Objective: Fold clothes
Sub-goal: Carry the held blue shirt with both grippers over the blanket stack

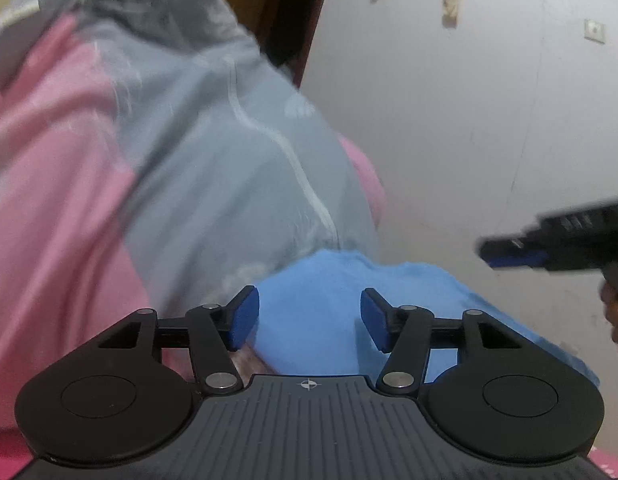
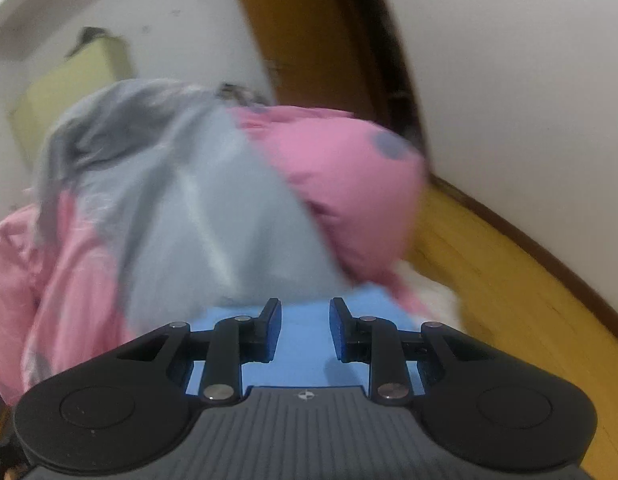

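Observation:
A blue garment (image 1: 321,312) lies just ahead of my left gripper (image 1: 309,320), whose jaws stand wide apart and hold nothing. A grey garment (image 1: 213,152) with a pale drawstring lies beyond it over pink bedding (image 1: 49,184). My right gripper (image 1: 521,254) shows at the right edge of the left wrist view, held in a hand. In the right wrist view my right gripper (image 2: 305,330) is open and empty over the blue garment (image 2: 301,352), with the grey garment (image 2: 189,216) beyond. Both views are blurred.
A white wall (image 1: 469,100) stands to the right with a wooden door frame (image 1: 293,20). In the right wrist view, a pink pillow (image 2: 349,168) lies at the back right, a wooden floor (image 2: 529,300) runs along the wall, and a yellow-green box (image 2: 69,88) stands at the back left.

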A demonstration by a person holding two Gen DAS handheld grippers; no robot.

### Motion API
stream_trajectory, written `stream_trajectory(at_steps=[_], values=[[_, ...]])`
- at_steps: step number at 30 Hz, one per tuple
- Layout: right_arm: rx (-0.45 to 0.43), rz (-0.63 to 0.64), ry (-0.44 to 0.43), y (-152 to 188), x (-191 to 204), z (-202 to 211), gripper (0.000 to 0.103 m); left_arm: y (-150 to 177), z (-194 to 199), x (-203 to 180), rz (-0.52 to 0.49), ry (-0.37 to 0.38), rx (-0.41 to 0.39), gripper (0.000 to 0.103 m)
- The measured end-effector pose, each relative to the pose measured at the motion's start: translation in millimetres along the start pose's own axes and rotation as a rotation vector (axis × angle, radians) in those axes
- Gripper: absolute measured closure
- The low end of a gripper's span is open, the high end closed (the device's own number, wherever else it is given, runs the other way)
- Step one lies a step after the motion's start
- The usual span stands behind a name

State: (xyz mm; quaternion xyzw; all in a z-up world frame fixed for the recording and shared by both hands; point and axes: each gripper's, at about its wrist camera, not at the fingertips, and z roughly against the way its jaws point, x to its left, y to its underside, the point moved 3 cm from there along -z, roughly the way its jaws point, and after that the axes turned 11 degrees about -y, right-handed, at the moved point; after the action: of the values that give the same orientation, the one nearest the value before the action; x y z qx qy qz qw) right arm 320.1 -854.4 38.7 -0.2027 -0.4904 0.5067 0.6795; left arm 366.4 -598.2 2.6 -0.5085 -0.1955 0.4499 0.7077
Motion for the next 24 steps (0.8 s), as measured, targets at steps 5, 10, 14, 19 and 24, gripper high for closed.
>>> stream_trajectory(at_steps=[5,10,14,19,24], values=[[0.033,-0.23,0.18,37.6,-78.8,15.1,0.077,2.9,-6.8,0.1,0.012,-0.025,0.043,0.04],[-0.146,-0.385,0.232,57.2,-114.6,89.7,0.076,-6.6,20.7,-0.8,-0.016,-0.048,0.02,0.035],[-0.2,-0.478,0.072,81.0,-104.0,148.7,0.075,-1.5,67.9,-14.3,-0.093,0.039,0.011,0.034],[-0.154,-0.541,-0.085,126.3,-76.4,181.6,0.065,42.6,143.2,-56.9,-0.363,0.234,-0.035,0.031],[-0.087,-0.6,-0.093,153.8,-67.7,163.7,0.063,90.4,168.2,-90.9,-0.584,0.218,-0.07,0.031]])
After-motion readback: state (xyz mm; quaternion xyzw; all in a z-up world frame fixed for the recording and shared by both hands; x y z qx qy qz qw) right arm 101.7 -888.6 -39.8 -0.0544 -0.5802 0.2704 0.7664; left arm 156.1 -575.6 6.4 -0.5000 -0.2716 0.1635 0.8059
